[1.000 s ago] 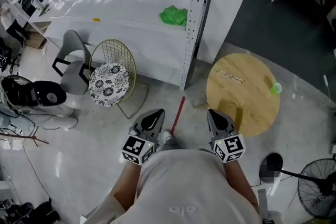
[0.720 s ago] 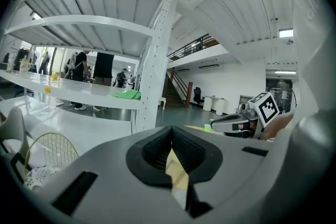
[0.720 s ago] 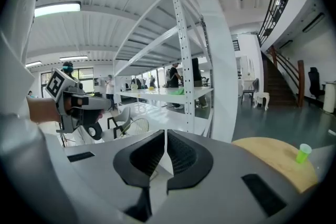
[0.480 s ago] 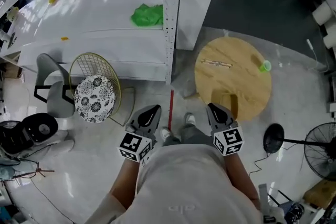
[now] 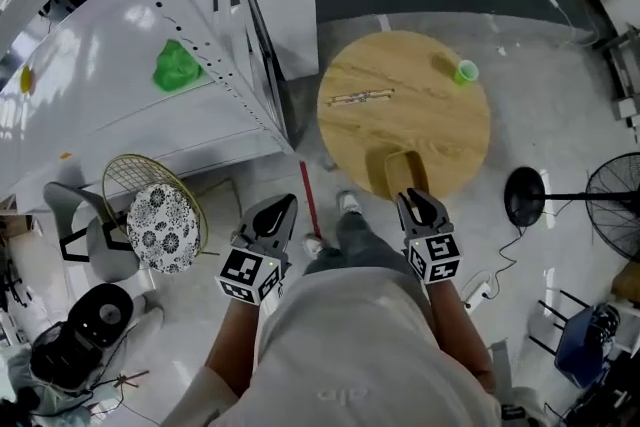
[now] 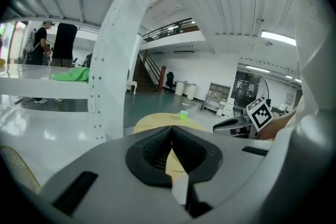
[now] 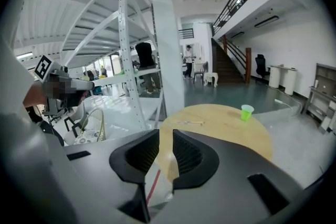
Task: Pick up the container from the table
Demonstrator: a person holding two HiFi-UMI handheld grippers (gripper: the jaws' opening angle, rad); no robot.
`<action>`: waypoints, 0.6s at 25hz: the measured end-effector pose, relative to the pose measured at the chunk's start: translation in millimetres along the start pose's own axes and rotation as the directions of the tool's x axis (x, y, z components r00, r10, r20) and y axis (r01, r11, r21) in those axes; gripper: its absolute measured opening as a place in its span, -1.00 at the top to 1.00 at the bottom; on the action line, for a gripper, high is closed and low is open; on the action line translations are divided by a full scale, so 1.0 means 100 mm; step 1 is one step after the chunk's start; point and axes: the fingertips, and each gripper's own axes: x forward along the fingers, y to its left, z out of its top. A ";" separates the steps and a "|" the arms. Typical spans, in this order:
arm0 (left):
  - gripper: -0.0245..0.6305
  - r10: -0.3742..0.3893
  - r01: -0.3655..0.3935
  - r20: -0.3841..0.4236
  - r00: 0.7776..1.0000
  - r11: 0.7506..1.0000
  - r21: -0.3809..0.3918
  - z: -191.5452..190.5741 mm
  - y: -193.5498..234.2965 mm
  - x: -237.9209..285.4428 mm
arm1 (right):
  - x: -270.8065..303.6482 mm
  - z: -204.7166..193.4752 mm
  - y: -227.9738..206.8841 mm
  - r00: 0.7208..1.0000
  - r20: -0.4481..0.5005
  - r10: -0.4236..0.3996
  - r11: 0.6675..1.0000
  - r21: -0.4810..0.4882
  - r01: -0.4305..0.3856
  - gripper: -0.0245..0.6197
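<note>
Head view looks steeply down from above; both gripper views, low and near-level, share the far round wooden table (image 5: 400, 105).

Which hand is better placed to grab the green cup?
Right. The right gripper is at the table's near edge, its jaws have just been opening, empty, on the cup's side. The left gripper, shut, hangs over the floor.

The right gripper (image 7: 165, 139) points toward a round wooden counter (image 7: 226, 126). Its dark fingers (image 7: 191, 157) stand a little apart, having just been opening, and nothing is between them; only the counter's near edge shows through the gap. A small green cup (image 7: 247, 112) stands upright near the counter's far right rim, well apart from a thin pale item (image 7: 190, 123) lying left of centre. A white shelving upright (image 7: 167, 60) rises at the counter's left.
</note>
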 end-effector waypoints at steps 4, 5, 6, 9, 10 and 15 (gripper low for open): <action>0.87 -0.066 0.067 -0.058 0.996 0.998 0.003 -0.08 -0.15 0.42 | 0.07 -0.39 -0.36 0.996 -0.081 -0.046 0.999 0.013 0.048 0.51; 0.87 -0.078 0.078 -0.070 0.994 0.997 0.004 -0.11 -0.18 0.49 | 0.09 -0.48 -0.42 0.994 -0.098 -0.049 0.999 0.018 0.051 0.50; 0.87 -0.089 0.090 -0.083 0.993 0.996 0.005 -0.15 -0.21 0.54 | 0.11 -0.57 -0.44 0.992 -0.116 -0.049 0.998 0.024 0.052 0.47; 0.87 -0.116 0.118 -0.121 0.986 0.993 0.008 -0.21 -0.27 0.68 | 0.19 -0.84 -0.49 0.984 -0.175 -0.044 0.999 0.020 0.048 0.42; 0.87 -0.123 0.125 -0.133 0.984 0.992 0.009 -0.23 -0.28 0.74 | 0.24 -0.92 -0.51 0.979 -0.197 -0.041 0.999 0.008 0.043 0.41; 0.87 -0.139 0.143 -0.180 0.974 0.990 0.011 -0.31 -0.29 0.88 | 0.47 -1.25 -0.47 0.954 -0.301 -0.008 1.000 -0.015 0.003 0.38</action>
